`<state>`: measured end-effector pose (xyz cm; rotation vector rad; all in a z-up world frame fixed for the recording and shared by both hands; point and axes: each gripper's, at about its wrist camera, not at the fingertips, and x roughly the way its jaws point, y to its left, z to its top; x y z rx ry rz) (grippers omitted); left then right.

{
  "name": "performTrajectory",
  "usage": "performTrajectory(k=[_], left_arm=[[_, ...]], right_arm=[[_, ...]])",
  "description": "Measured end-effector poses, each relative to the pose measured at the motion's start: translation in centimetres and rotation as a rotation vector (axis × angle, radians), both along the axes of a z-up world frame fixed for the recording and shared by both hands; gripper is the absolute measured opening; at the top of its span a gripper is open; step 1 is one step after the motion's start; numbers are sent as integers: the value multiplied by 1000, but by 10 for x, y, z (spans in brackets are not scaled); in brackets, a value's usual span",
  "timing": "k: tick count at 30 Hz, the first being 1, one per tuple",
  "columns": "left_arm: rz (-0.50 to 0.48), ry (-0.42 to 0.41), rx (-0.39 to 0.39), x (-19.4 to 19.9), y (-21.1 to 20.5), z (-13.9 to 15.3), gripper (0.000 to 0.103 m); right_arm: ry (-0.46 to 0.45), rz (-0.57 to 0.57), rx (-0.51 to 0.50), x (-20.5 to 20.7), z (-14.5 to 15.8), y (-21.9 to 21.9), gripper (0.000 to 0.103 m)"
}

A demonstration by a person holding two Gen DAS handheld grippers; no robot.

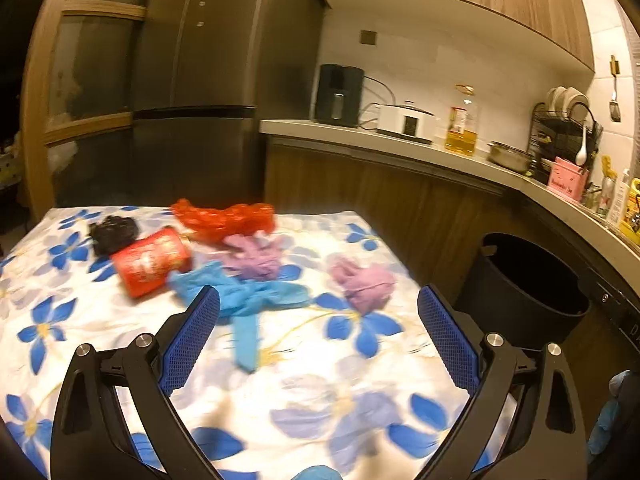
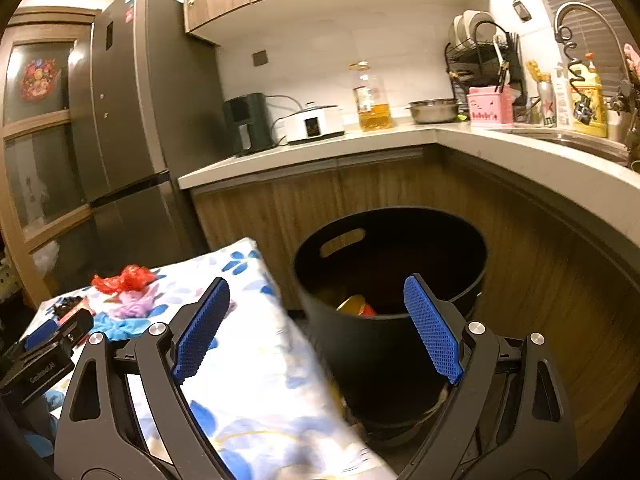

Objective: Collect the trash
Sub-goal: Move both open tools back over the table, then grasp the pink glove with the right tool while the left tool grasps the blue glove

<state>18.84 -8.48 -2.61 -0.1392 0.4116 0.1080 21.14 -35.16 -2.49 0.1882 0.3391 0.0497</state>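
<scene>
Floral tablecloth holds trash; both jaws wide, empty

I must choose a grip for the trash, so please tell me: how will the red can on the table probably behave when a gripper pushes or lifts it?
The red can lies on its side on the tablecloth, so a push will probably roll it. It looks rigid, unlike the blue glove beside it, so open jaws could likely clamp it. Its smooth wall may slip.

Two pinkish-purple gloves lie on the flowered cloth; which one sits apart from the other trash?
The right-hand purple glove, nearest the black bin. It lies alone on the cloth, while the other purple glove is bunched against the blue glove and red bag.
</scene>
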Motion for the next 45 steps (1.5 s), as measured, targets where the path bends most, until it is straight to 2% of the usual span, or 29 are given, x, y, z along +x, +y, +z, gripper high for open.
performTrajectory(k=[7,16,23,31,39,45], left_arm=[[44,-6,24,-18,26,-5,95],[89,-26,9,-31,59,-4,95],[111,-38,0,-18,69,-6,95],[116,-22,-6,5,71,-10,95],[140,-11,-18,21,78,-19,95],[134,30,-24,32,77,-31,95]], right_arm=[[18,53,-21,1,-8,45,88],[81,115,-79,37,-29,107,87],[121,129,-103,76,-42,138,73],[216,153,-104,130,-59,160,59],[310,172,-132,157,-82,177,47],[368,174,-134,165,-93,178,24]])
